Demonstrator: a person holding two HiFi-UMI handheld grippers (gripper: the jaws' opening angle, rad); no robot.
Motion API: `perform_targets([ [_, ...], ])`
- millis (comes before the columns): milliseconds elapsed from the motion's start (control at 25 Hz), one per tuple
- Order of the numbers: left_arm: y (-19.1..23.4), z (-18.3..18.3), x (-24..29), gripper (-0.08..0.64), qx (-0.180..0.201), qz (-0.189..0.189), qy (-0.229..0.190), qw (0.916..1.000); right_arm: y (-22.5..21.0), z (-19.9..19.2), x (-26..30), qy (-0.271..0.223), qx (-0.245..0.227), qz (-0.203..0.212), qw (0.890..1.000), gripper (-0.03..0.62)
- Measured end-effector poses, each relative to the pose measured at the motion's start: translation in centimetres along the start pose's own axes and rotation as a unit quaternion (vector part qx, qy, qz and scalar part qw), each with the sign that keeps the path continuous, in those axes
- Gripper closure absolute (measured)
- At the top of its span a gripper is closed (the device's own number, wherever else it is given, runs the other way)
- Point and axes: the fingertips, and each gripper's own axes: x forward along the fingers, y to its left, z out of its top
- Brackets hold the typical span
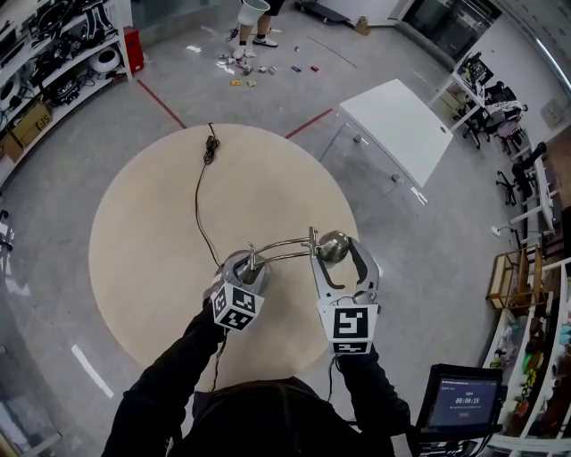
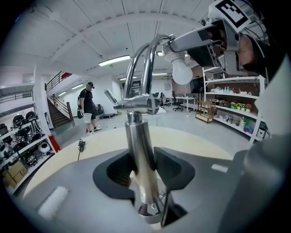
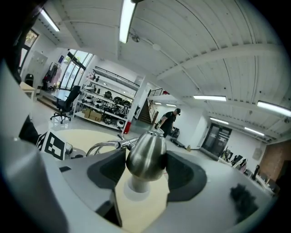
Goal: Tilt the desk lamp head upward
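Left gripper (image 2: 144, 170) clamped on the lamp post (image 2: 136, 145), right gripper (image 3: 146, 168) pinching the metal lamp head (image 3: 146, 154). The lamp is at the near side of the round beige table (image 1: 152, 241). Black cord (image 1: 198, 201) trails to the far edge. Beyond: grey floor (image 1: 268, 98), white table (image 1: 401, 125), standing person (image 1: 257, 18), shelves (image 1: 53, 54) left.

Centre: round beige table (image 1: 134, 250) on a grey floor (image 1: 428, 259) crossed by red tape lines (image 1: 162, 104). Beyond: white rectangular table (image 1: 397, 125); small items (image 1: 245, 67) scattered near a standing person (image 1: 266, 20) with a white bucket (image 1: 252, 11). Left: equipment shelves (image 1: 53, 54). Lower right: monitor (image 1: 461, 399).
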Motion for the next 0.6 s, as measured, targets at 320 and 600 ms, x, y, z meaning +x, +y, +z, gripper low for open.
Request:
perform_targets([
  [320, 0.2, 0.1, 0.3, 0.411, -0.005, 0.000, -0.001, 1.0000, 0.4, 1.7, 0.3, 0.002, -0.047, -0.002, 0.999, 0.301],
  [600, 0.2, 0.2, 0.5, 0.411, -0.007, -0.001, -0.001, 1.0000, 1.3, 4.0, 0.5, -0.006, -0.124, -0.007, 0.992, 0.301],
])
